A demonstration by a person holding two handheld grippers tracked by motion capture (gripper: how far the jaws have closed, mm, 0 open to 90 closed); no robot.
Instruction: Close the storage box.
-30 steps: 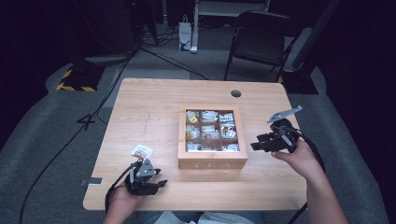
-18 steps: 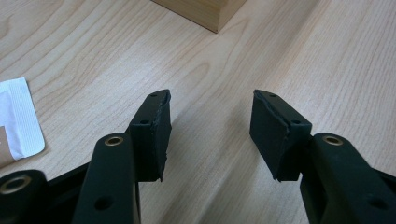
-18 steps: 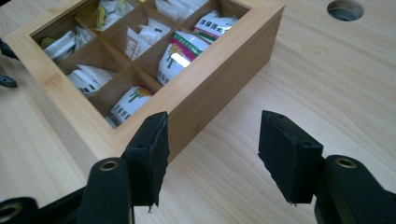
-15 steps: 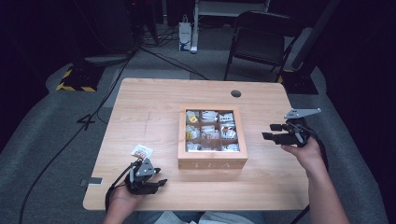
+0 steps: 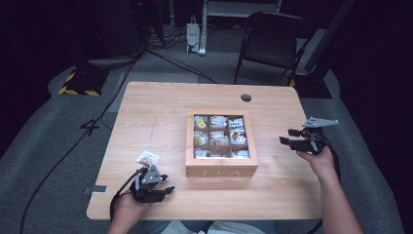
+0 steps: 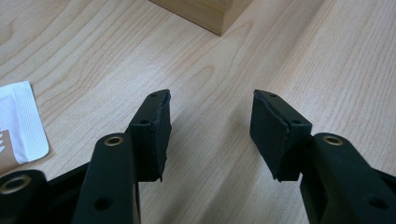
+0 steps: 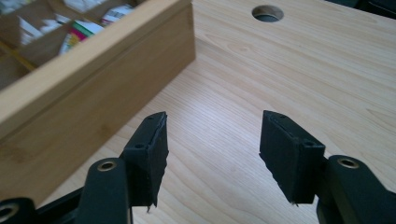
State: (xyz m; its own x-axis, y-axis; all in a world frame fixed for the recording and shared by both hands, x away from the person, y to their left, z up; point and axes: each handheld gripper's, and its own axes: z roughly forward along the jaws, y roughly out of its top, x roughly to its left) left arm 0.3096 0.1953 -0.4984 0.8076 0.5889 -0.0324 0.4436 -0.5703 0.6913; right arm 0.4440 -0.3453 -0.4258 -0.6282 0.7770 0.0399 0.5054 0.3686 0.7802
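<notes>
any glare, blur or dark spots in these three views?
High view: the light wooden table is evenly lit, the room around it nearly black. Left gripper view: sharp, soft shadows under the black jaws, white paper tea bag cut off at the edge. Right gripper view: the wooden tea box is soft, with reflections on its clear lid.

Wooden table (image 5: 160, 112); tea box (image 5: 221, 165) centre; sachet (image 5: 148, 158) near front-left.

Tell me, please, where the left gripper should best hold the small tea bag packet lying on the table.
Probably by its near edge: the tea bag packet lies flat on the table, just ahead of the open left gripper. Come low from the person's side and slide one pad under that edge.
</notes>
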